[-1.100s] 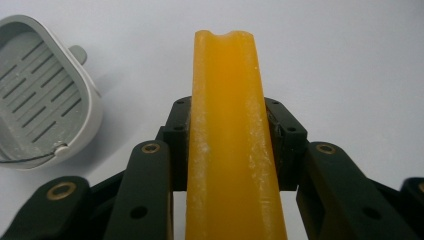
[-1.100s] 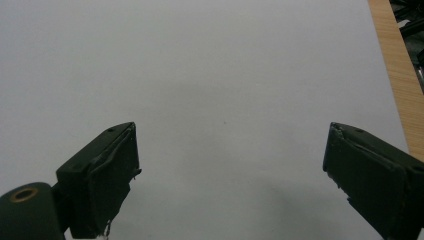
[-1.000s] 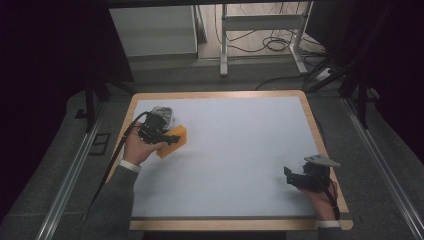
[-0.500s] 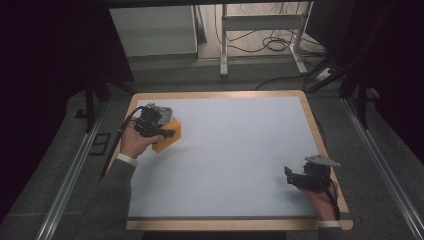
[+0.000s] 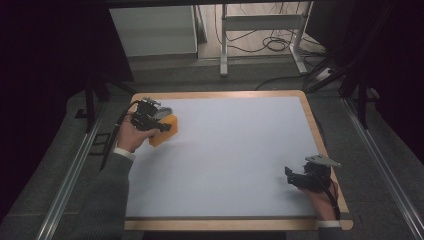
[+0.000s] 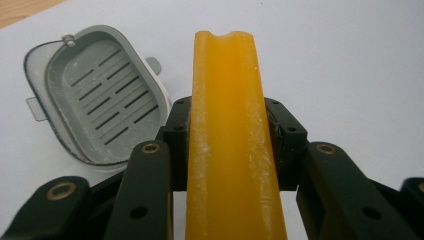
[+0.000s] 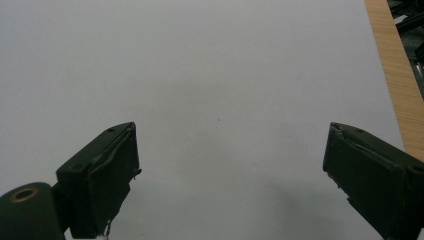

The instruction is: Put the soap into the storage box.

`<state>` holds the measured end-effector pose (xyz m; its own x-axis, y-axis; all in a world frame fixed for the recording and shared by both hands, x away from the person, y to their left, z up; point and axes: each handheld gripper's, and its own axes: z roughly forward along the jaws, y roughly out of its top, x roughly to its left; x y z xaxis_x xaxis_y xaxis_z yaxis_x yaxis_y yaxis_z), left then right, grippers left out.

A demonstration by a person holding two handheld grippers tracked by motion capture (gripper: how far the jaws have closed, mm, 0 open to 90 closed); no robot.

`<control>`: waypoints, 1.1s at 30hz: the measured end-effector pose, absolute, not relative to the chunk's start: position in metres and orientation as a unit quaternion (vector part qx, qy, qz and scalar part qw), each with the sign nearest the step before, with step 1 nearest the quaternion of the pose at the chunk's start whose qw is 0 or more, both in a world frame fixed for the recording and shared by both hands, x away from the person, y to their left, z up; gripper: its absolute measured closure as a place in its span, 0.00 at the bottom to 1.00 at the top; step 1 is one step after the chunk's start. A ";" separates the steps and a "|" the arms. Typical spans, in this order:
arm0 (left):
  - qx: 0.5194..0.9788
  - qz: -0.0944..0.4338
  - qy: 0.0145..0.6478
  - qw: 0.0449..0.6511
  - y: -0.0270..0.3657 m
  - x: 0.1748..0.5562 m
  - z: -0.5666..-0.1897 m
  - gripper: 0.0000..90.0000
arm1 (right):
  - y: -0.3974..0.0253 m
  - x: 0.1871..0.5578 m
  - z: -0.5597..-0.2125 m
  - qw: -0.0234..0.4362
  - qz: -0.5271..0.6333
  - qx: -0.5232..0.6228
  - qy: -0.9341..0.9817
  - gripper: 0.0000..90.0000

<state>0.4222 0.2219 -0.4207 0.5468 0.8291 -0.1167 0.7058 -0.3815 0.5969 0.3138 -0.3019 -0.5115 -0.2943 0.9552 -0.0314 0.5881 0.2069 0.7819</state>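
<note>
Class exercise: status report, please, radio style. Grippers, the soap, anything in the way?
Left gripper shut on soap bar. Right gripper open, holding nothing. Grey soap dish beside soap, unobstructed.

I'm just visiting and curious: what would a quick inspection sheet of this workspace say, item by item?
Surface: white sheet on a wood-edged table, bare in the middle.
Job's things: translucent orange soap bar clamped edge-on in the left gripper; grey slotted plastic soap dish lies open on the sheet beside it, nothing in it.
Clutter: nothing seen.
Grippers: left gripper shut on the bar near the far left corner; right gripper open with nothing between its jaws, over the sheet near the right edge.
Cables: black cable trails from the left gripper; loose cables on the floor beyond.
Surroundings: white cabinet, metal frame legs, dark sides.
</note>
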 end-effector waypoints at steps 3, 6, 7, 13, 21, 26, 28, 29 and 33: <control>0.822 0.102 0.472 0.303 0.225 0.426 -0.419 0.68 | -0.302 0.314 -0.512 0.269 0.340 0.530 0.729 0.09; 0.815 0.106 0.481 0.305 0.229 0.430 -0.419 0.68 | -0.302 0.314 -0.512 0.269 0.341 0.530 0.729 0.09; 0.814 0.106 0.484 0.305 0.230 0.431 -0.419 0.68 | -0.302 0.314 -0.512 0.269 0.342 0.530 0.728 0.09; 0.813 0.105 0.490 0.296 0.235 0.439 -0.420 0.68 | -0.302 0.314 -0.513 0.267 0.339 0.531 0.729 0.09; 0.807 0.102 0.497 0.302 0.241 0.445 -0.421 0.68 | -0.302 0.314 -0.513 0.267 0.339 0.531 0.730 0.09; 0.800 0.103 0.505 0.306 0.248 0.450 -0.421 0.68 | -0.301 0.314 -0.513 0.267 0.340 0.531 0.729 0.09; 0.792 0.112 0.514 0.309 0.250 0.451 -0.421 0.68 | -0.302 0.314 -0.513 0.266 0.340 0.532 0.729 0.09; 0.790 0.116 0.518 0.308 0.252 0.453 -0.421 0.68 | -0.302 0.314 -0.513 0.266 0.340 0.532 0.729 0.09; 0.780 0.115 0.529 0.315 0.258 0.457 -0.422 0.68 | -0.302 0.314 -0.512 0.268 0.341 0.530 0.729 0.09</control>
<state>0.4574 0.2576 -0.4216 0.4145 0.8969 -0.1542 0.7526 -0.2426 0.6122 0.3137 -0.3016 -0.5123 -0.2959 0.9548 -0.0290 0.5900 0.2065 0.7806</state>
